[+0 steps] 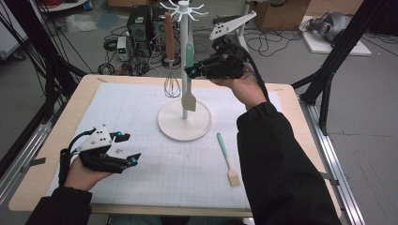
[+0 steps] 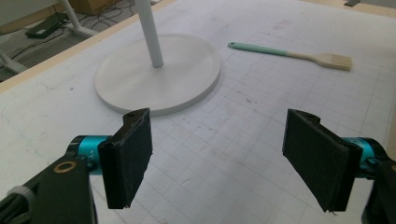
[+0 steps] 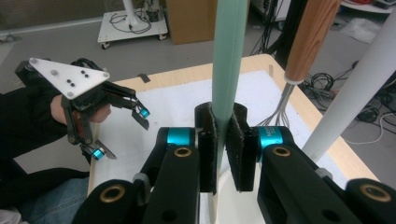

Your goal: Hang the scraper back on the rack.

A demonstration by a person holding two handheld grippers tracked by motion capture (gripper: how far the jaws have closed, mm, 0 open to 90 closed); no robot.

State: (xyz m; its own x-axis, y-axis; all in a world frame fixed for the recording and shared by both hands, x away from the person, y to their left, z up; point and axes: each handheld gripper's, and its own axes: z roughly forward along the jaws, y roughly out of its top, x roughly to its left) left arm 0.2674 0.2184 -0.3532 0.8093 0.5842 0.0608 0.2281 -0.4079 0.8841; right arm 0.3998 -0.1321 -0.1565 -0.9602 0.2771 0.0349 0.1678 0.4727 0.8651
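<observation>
A white utensil stand (image 1: pixel 184 125) rises at the middle back of the mat. From its hooks hang a whisk (image 1: pixel 172 85) with a wooden handle and a spatula (image 1: pixel 189 99) with a mint-green handle. My right gripper (image 1: pixel 190 71) is shut on that green handle (image 3: pixel 229 56), pads pressed on both sides, in the right gripper view (image 3: pixel 222 154). A mint-handled pastry brush (image 1: pixel 228 160) lies flat on the mat right of the stand's base. My left gripper (image 1: pixel 130 147) rests open and empty near the front left; its jaws (image 2: pixel 217 158) face the stand's base (image 2: pixel 159 74) and the brush (image 2: pixel 289 52).
A white gridded mat (image 1: pixel 141 187) covers most of the wooden table (image 1: pixel 40 173). Black frame legs stand at both sides of the table. Cables, boxes and equipment lie on the floor beyond the far edge.
</observation>
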